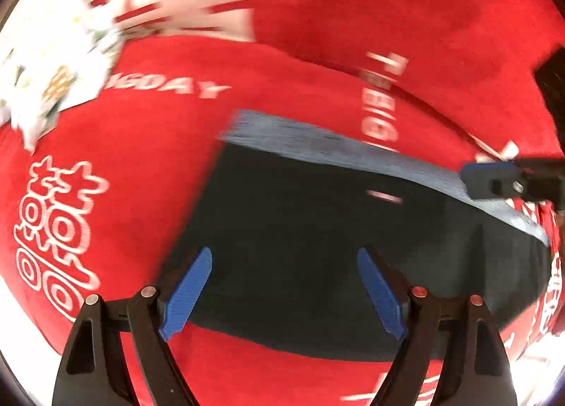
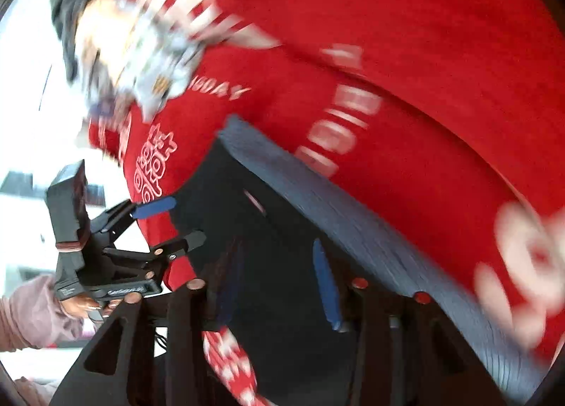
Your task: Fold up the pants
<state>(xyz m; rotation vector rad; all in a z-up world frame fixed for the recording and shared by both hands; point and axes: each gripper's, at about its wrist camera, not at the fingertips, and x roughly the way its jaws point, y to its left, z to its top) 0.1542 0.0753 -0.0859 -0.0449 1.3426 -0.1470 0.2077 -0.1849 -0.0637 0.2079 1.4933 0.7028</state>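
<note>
Folded dark pants (image 1: 317,247) with a grey ribbed waistband lie flat on the red printed cloth (image 1: 141,166), released; the left gripper (image 1: 284,291) hangs steeply above with fingers spread and empty, while the right gripper (image 2: 279,286), partly open, grips nothing.

L gripper (image 1: 284,287) open over folded pants (image 1: 317,247).

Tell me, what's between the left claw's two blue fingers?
Nothing held. Between its blue fingers the left wrist view shows only the folded dark pants, lying on the red blanket below.
</note>
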